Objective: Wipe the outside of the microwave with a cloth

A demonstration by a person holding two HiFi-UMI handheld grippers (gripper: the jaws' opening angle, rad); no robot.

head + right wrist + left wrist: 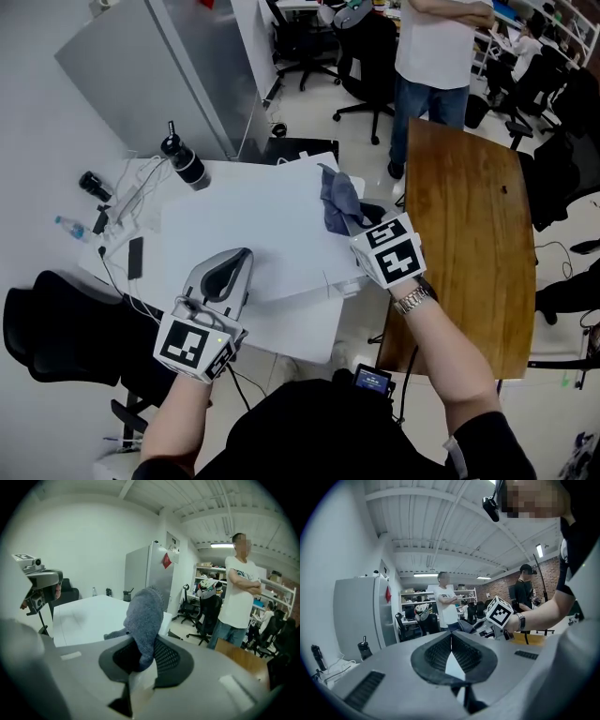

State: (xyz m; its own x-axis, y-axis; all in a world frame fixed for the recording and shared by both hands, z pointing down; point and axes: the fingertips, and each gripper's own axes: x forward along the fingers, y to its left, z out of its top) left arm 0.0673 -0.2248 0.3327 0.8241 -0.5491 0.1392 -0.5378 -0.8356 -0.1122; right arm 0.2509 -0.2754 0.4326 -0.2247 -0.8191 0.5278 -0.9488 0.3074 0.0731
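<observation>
A blue-grey cloth point(339, 202) hangs crumpled at the right edge of a raised white box-like top point(253, 234), which may be the microwave seen from above. My right gripper point(361, 232) is shut on the cloth, which bulges up between its jaws in the right gripper view point(143, 616). There the right gripper point(143, 660) points slightly down across the white top point(84, 616). My left gripper point(236, 258) rests over the near edge of the white top, shut with nothing in it. In the left gripper view its jaws point(451, 641) meet, and the right gripper's marker cube point(501, 612) shows ahead.
A black bottle point(185, 161), a small water bottle point(70, 227), a phone point(136, 257) and cables lie on the white table's left part. A wooden table point(469, 234) stands right. A person point(436, 47) stands beyond, among office chairs. A black chair point(56, 328) sits near left.
</observation>
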